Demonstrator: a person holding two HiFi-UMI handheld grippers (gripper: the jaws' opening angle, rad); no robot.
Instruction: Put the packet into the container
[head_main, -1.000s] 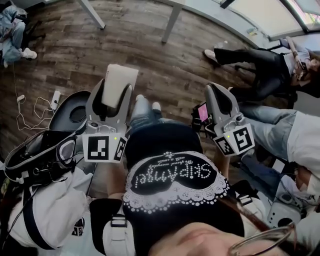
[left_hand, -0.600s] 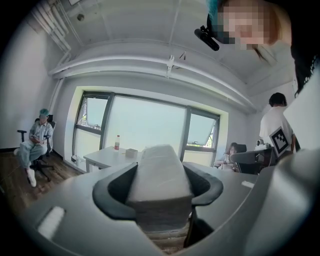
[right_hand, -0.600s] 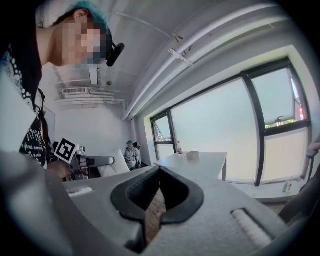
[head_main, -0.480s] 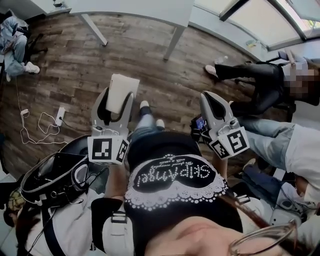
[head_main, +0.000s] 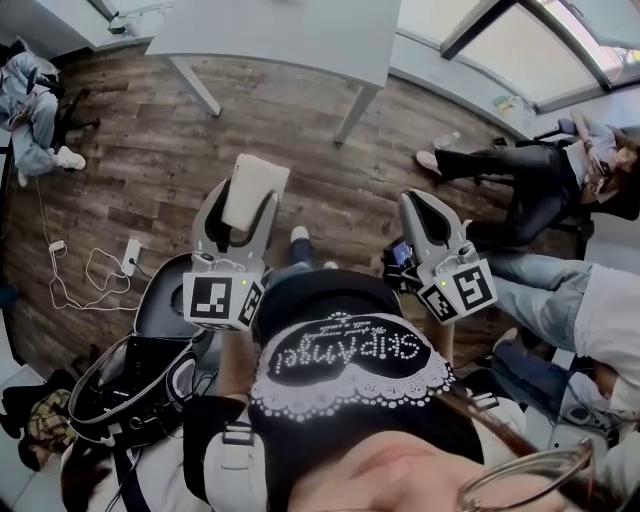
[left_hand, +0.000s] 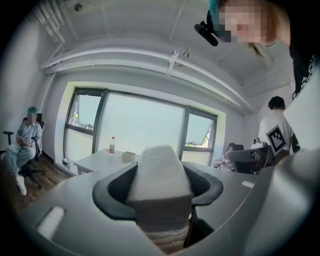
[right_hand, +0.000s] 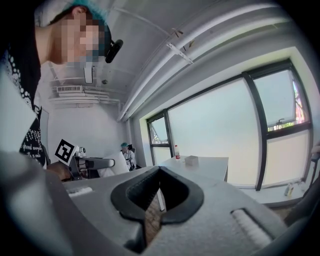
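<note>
A white packet is clamped between the jaws of my left gripper, held up over the wooden floor. In the left gripper view the packet fills the gap between the dark pads and sticks out forward. My right gripper is held at the same height to the right, shut with nothing in it; its pads meet at the tips. A small box stands on the grey table ahead, beside a bottle. I cannot tell whether that box is the container.
The grey table's legs stand on the floor ahead. One person sits at the far left, others at the right. A power strip with cable lies on the floor. A black chair with gear is at my lower left.
The view has shifted so that the table shows more at the top. The power strip and black chair have slid down the frame. Both grippers keep their hold and pose.
</note>
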